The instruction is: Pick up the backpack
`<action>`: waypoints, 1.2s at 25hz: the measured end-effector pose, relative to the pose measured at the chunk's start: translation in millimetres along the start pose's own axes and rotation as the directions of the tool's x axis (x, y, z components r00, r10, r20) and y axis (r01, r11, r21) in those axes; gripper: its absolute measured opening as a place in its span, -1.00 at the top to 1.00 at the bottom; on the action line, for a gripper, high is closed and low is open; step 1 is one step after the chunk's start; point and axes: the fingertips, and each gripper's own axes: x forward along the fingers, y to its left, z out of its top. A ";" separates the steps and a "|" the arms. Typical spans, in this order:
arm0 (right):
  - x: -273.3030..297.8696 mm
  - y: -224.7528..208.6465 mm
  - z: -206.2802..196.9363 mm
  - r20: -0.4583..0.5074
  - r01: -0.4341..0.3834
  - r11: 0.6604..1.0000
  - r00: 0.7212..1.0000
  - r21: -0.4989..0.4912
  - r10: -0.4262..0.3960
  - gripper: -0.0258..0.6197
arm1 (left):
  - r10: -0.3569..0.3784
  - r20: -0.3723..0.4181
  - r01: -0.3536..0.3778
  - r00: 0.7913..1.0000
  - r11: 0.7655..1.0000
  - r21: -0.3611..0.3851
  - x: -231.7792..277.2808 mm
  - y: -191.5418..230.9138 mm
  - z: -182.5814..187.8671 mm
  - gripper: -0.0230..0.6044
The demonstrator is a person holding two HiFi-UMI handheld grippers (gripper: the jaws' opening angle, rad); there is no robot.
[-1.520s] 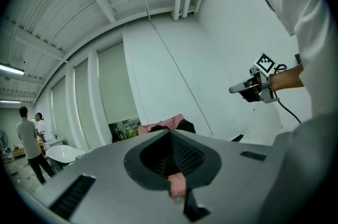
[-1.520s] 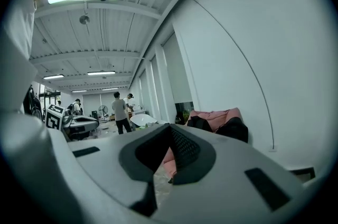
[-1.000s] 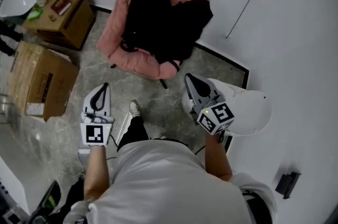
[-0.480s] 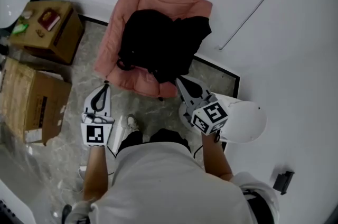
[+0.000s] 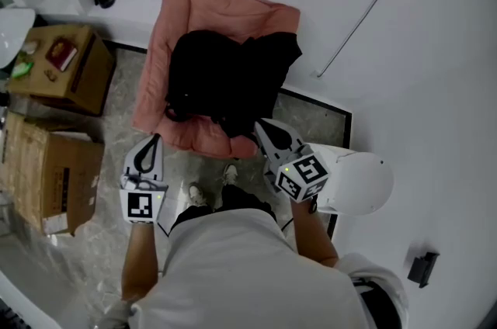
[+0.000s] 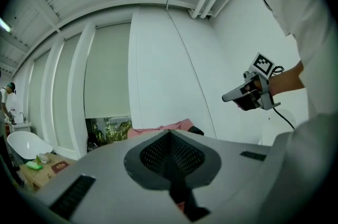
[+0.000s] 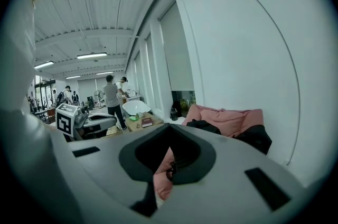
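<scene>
Find the backpack (image 5: 211, 75) on the pink chair (image 5: 165, 40), just ahead. Open the left gripper (image 5: 155, 138) and right gripper (image 5: 258, 124), both closed and empty now, before reaching in. Aim probably for the strap loop (image 5: 175, 113) at its near edge.

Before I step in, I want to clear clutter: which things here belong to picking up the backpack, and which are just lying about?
For the job: black backpack; the pink chair it lies on; left gripper and right gripper, both shut and empty.

Lying about: near cardboard box; far cardboard box; red book; white dome.
</scene>
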 end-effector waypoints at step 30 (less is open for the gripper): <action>173.4 -190.6 -91.0 -0.174 -0.164 0.973 0.966 0.160 0.191 0.54 | 0.213 -0.200 -0.220 0.956 0.975 -0.015 76.2 -10.7 -44.2 0.88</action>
